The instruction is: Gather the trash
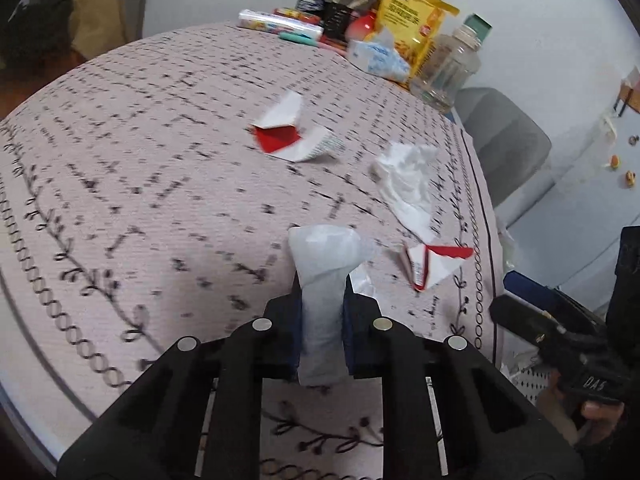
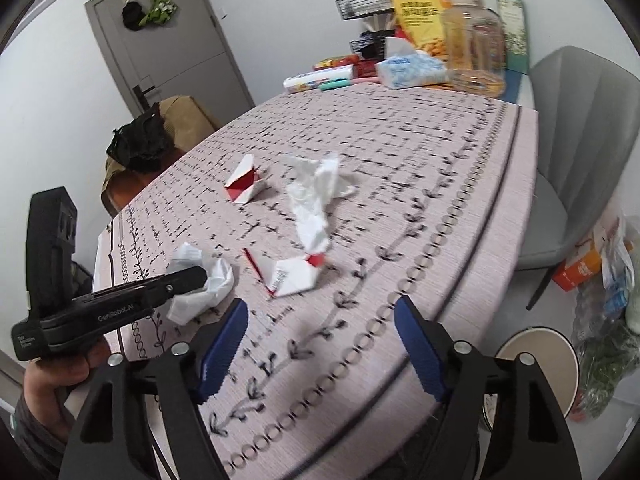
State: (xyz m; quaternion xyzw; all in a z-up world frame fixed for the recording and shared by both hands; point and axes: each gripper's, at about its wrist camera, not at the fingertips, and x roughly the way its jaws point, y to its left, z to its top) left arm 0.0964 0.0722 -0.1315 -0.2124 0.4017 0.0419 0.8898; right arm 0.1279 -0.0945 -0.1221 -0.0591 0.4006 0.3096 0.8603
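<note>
My left gripper (image 1: 322, 304) is shut on a crumpled white paper (image 1: 324, 280), held just above the patterned tablecloth (image 1: 140, 184); it also shows in the right wrist view (image 2: 204, 280). A white tissue (image 1: 408, 184) (image 2: 316, 200) and two red-and-white torn wrappers, one far (image 1: 292, 132) (image 2: 246, 180) and one near (image 1: 432, 264) (image 2: 292, 272), lie on the cloth. My right gripper (image 2: 320, 344) is open and empty above the table's near edge, short of the near wrapper.
A round bin (image 2: 536, 364) stands on the floor right of the table. A grey chair (image 2: 584, 152) stands at the right. A tissue pack (image 2: 412, 68), snack bag (image 2: 420, 12), clear bottle (image 2: 476, 44) and boxes crowd the far end.
</note>
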